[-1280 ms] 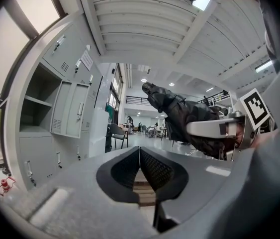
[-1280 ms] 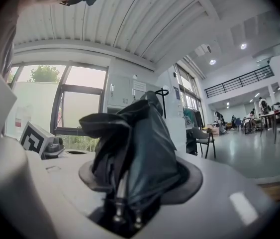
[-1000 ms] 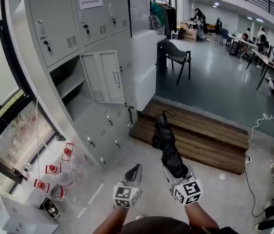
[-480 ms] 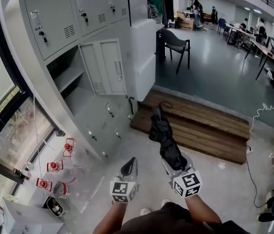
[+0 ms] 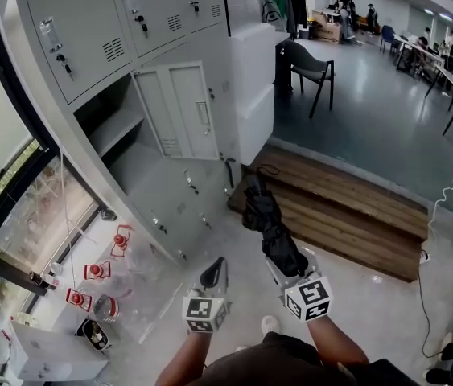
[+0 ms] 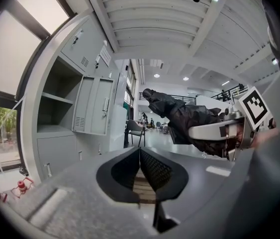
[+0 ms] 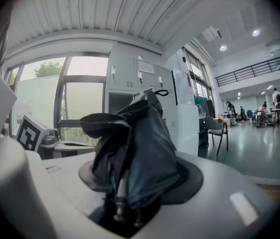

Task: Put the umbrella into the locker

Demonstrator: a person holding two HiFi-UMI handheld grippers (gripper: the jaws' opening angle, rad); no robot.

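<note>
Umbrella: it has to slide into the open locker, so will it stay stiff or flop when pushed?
Probably stiff along its length: the folded umbrella juts straight out of the right tongs without drooping. Its loose, bunched fabric looks floppy and may snag on the locker edge.

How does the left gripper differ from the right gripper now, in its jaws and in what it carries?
The left gripper has its jaws pressed together with nothing between them; the right gripper has its jaws apart, clamped on the folded black umbrella. In the head view the left gripper is on the side of the grey lockers, the right gripper on the side of the wooden step. Both carry a marker cube.
</note>
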